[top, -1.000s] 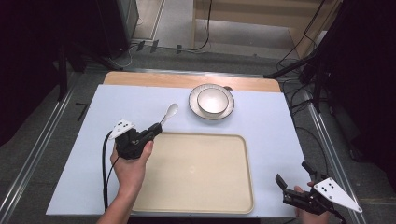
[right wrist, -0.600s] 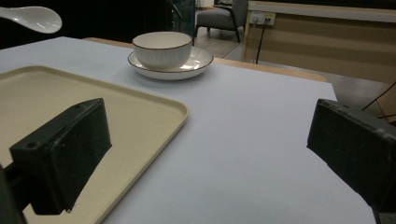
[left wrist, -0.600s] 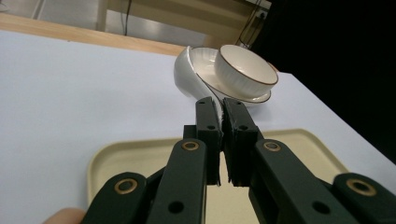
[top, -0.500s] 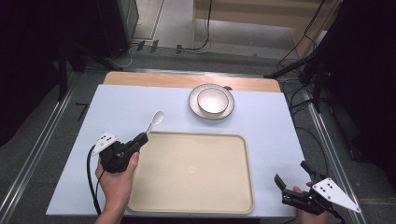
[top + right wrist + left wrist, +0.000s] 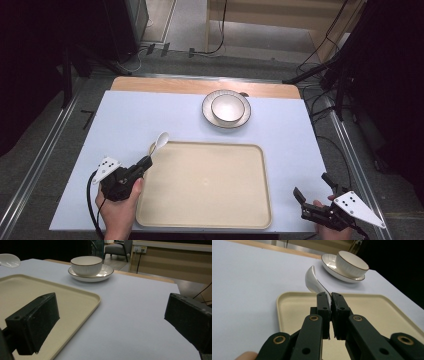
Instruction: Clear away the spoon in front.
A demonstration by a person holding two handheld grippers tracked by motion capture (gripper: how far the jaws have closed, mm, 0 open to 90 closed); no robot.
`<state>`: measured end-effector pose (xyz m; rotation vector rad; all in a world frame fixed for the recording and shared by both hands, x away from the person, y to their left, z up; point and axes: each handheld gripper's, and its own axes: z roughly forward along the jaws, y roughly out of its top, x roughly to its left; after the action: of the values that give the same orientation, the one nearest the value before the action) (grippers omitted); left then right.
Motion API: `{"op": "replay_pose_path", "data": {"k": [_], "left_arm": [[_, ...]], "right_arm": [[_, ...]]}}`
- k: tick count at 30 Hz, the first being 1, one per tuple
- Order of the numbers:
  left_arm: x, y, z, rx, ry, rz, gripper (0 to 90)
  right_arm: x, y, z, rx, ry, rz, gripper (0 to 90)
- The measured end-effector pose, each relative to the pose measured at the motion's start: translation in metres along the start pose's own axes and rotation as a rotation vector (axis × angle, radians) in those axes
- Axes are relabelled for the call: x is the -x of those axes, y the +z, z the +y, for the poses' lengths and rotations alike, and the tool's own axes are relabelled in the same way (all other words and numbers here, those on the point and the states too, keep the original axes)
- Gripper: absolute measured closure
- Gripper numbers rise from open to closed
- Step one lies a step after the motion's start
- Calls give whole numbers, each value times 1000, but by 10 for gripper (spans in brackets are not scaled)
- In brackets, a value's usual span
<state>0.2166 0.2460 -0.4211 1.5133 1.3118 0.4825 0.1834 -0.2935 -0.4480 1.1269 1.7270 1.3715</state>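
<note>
1. Claw on the left (image 5: 330, 296): black jaws pinched on the thin handle of a white spoon (image 5: 313, 281), bowl end raised and pointing away, hanging over the near-left corner of the tray (image 5: 372, 312).
2. Spoon seen from the high view (image 5: 160, 142): poking past the tray's far-left corner, bowl end above the desk (image 5: 125, 125), apparently clear of both.
3. Claw on the right (image 5: 314, 199): jaws spread wide, holding nothing, parked near the tray's right front corner, well apart from the spoon.
4. Risk, as a judgement: glazed, slick handle held on a narrow edge between flat pads; likely to pivot or slide out under a quick wrist turn.
5. Further risk: bowl end clipping the tray's raised rim if lowered too near the corner, tipping the spoon out onto the desk.
6. Materials and shapes: spoon smooth, glossy, ceramic-looking, with a deep oval bowl; tray matte beige, rectangular, rounded corners, shallow lip.
7. Farther out: round cream bowl (image 5: 227, 107) with a dark rim, nested on a matching plate (image 5: 244, 119), at the far side of the pale blue desk cover.
</note>
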Motion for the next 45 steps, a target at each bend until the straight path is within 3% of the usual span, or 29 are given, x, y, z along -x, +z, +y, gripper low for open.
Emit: {"op": "replay_pose_path", "data": {"k": [12,15,24,25,33,37,42,45], "left_arm": [[-6,2,-22,-45,8,49,867],[-8,6,-24,-61,-3,59,866],[-6,11,-30,-96,24,76,860],[-6,12,-31,-102,23,93,853],[-12,16,-31,-167,56,146,532],[-14,16,-28,-158,58,157,505],[-18,15,-22,-144,61,121,419],[-17,13,-16,-155,87,101,361]], "right_arm": [[-1,1,0,-5,-3,3,0],[-1,1,0,-4,-2,1,0],[0,0,0,-1,0,4,0],[0,0,0,-1,0,4,0],[-1,0,0,-4,1,6,0],[-1,0,0,-4,1,5,0],[0,0,0,-5,0,5,0],[0,0,-1,-5,1,4,0]]}}
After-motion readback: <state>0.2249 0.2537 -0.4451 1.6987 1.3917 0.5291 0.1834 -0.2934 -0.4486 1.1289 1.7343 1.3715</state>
